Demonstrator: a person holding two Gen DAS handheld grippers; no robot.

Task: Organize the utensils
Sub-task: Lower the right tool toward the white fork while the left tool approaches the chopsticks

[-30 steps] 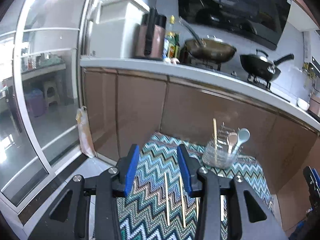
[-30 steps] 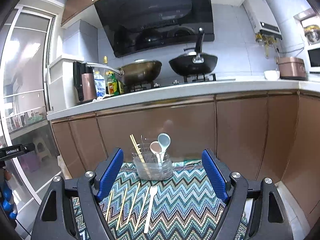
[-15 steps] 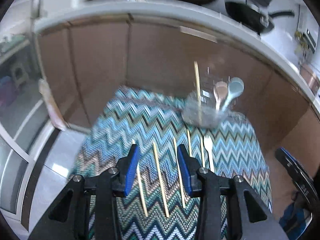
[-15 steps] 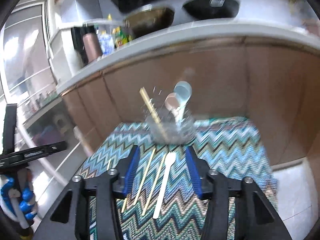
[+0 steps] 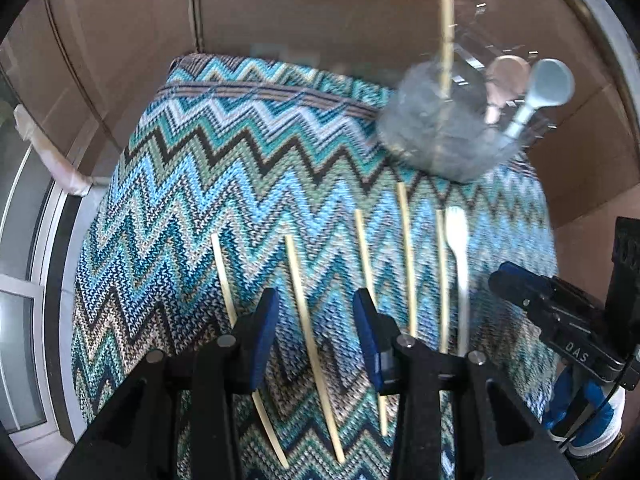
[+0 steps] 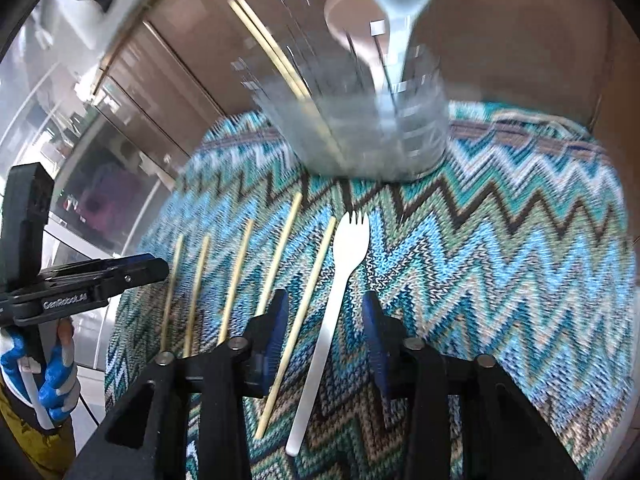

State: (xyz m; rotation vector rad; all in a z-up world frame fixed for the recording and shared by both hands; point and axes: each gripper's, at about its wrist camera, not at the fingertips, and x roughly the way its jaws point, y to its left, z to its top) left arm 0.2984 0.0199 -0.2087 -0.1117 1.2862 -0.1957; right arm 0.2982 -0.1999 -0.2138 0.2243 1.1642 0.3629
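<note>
Several wooden chopsticks [image 5: 406, 256] and a white plastic fork [image 6: 348, 248] lie side by side on a zigzag cloth. Behind them stands a clear holder [image 5: 440, 140] with chopsticks, a pink spoon and a pale blue spoon [image 5: 548, 84] in it. My left gripper [image 5: 316, 312] hangs open above the cloth, with one chopstick [image 5: 304, 312] lying between its fingers and untouched. My right gripper [image 6: 324, 308] is closing, and the fork handle and one chopstick [image 6: 308, 292] lie between its jaws. Its pads do not press on either. Each gripper also shows in the other's view, as the right gripper [image 5: 520, 284] and the left gripper [image 6: 120, 272].
The blue, teal and black zigzag cloth [image 5: 200, 184] covers a raised surface in front of brown cabinet doors [image 5: 320, 8]. A glass sliding door [image 5: 24, 280] runs along the left. A hand in a blue glove [image 6: 60, 372] holds the left gripper.
Both grippers tipped downward and sank toward the cloth, so the counter and stove left view. The right jaws narrowed around the fork. The left jaws kept their width.
</note>
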